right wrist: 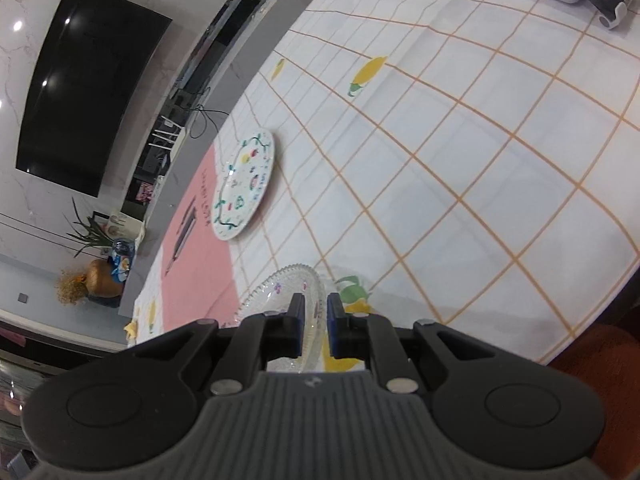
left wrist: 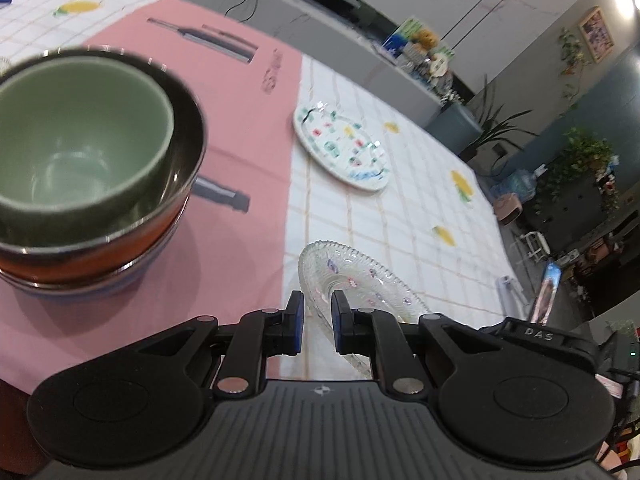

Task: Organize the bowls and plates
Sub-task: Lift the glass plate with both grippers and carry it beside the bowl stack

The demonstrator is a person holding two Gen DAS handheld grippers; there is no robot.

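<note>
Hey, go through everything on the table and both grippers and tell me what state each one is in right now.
Green bowl: upright, empty, nested on top of the stack.
Bowl stack: upright on the pink mat.
Painted plate: flat on the checked cloth, empty.
Glass plate: empty, nothing stacked on it.
Left gripper: nearly shut, nothing visibly clamped.
Right gripper: shut, glass plate behind its fingers.

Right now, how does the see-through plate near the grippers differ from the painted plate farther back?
The glass plate is clear with a ridged, scalloped rim; the painted plate is opaque white with a smooth rim. The glass plate bears only faint small flowers, the painted plate bold coloured motifs and a green vine border. The glass plate lies close by the gripper fingers, the painted plate farther off, by the pink mat. Both are round and empty, on the checked tablecloth.
</note>
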